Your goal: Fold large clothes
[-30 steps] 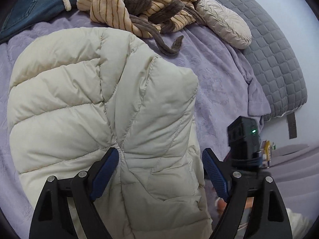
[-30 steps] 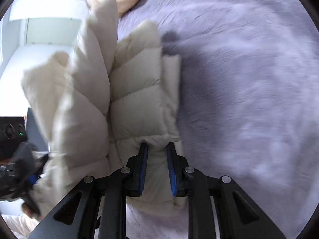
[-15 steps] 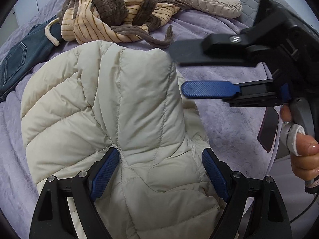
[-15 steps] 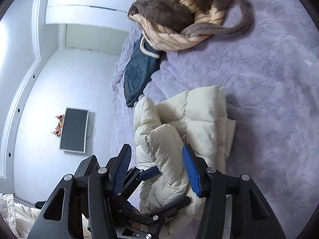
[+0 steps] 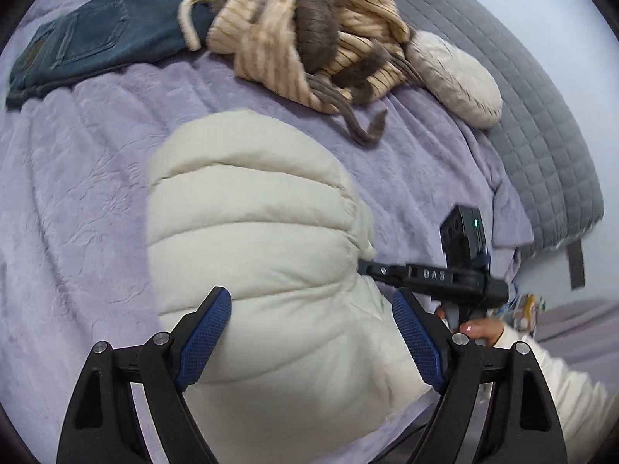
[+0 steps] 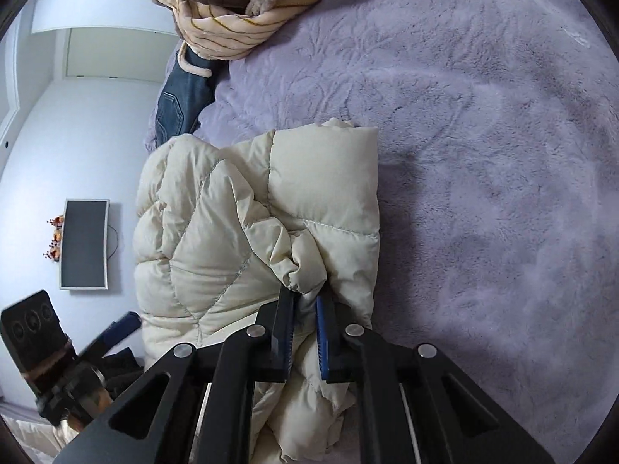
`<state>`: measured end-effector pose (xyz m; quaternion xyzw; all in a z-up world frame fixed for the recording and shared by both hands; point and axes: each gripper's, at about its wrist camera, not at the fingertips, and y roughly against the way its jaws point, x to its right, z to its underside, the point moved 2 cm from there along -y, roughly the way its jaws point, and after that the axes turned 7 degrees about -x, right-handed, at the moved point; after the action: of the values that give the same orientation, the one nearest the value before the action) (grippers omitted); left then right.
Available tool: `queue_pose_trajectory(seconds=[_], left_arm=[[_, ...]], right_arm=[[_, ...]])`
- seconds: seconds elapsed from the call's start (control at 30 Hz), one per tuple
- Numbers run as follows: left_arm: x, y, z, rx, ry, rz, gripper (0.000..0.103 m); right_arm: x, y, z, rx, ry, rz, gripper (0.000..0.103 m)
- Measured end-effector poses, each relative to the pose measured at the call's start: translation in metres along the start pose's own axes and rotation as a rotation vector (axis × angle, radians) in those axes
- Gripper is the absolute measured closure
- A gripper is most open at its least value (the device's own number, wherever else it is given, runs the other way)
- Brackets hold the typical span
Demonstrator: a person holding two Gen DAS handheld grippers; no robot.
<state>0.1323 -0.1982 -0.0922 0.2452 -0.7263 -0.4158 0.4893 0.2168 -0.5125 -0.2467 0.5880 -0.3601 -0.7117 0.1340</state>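
A cream quilted puffer jacket (image 5: 251,239) lies bunched and folded on the purple bedspread (image 5: 77,178); it also shows in the right wrist view (image 6: 240,232). My left gripper (image 5: 309,332) is open, its blue pads straddling the jacket's near bulge without pinching it. My right gripper (image 6: 305,324) is shut on a fold of the jacket's edge; its body also shows at the jacket's right side in the left wrist view (image 5: 425,274).
A tan and brown striped garment (image 5: 309,38) and blue jeans (image 5: 96,38) lie at the bed's far side, with a beige cushion (image 5: 456,81) and grey quilted headboard pad (image 5: 541,116). A wall monitor (image 6: 85,243) hangs beyond the bed edge.
My right gripper, open half a second ago, has come down beside the jacket and closed on a fold of its edge. The jacket has been pushed into a more compact bundle. My left gripper stays open.
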Motion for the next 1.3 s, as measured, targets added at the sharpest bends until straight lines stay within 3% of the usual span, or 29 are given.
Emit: queue_pose_trajectory(seconds=[0.07, 0.17, 0.27, 0.4, 0.57, 0.63, 0.7, 0.77, 0.87, 1.3], left_arm=[[-0.034, 0.002, -0.009, -0.008, 0.110, 0.038, 0.017], [-0.076, -0.019, -0.013, -0.093, 0.223, 0.177, 0.018], [-0.092, -0.049, -0.008, -0.179, 0.268, 0.281, 0.017], [-0.081, -0.076, -0.003, -0.205, 0.215, 0.218, 0.008], [-0.063, -0.093, 0.001, -0.206, 0.168, 0.119, 0.006], [-0.060, -0.093, 0.001, -0.201, 0.163, 0.102, 0.006], [-0.059, -0.094, 0.000, -0.198, 0.167, 0.096, 0.006], [-0.059, -0.094, 0.000, -0.195, 0.169, 0.091, 0.005], [-0.061, -0.094, 0.000, -0.191, 0.168, 0.082, 0.003], [-0.077, -0.104, 0.000, -0.199, 0.171, 0.144, 0.001]], right_arm=[[0.009, -0.001, 0.002, -0.001, -0.022, -0.009, 0.092], [0.015, 0.000, 0.005, 0.001, -0.033, -0.023, 0.092], [0.017, 0.002, 0.008, -0.002, -0.037, -0.026, 0.092], [0.015, 0.000, 0.006, -0.006, -0.040, -0.017, 0.092], [-0.001, 0.010, 0.009, -0.004, -0.032, 0.048, 0.089], [-0.008, 0.022, 0.012, 0.001, -0.014, 0.082, 0.071], [-0.012, 0.037, 0.016, 0.028, -0.001, 0.079, 0.002], [-0.014, 0.050, 0.020, 0.066, 0.006, 0.045, 0.001], [-0.009, 0.054, 0.022, 0.048, 0.000, 0.017, 0.001], [0.004, -0.023, 0.011, -0.164, 0.004, -0.096, 0.000]])
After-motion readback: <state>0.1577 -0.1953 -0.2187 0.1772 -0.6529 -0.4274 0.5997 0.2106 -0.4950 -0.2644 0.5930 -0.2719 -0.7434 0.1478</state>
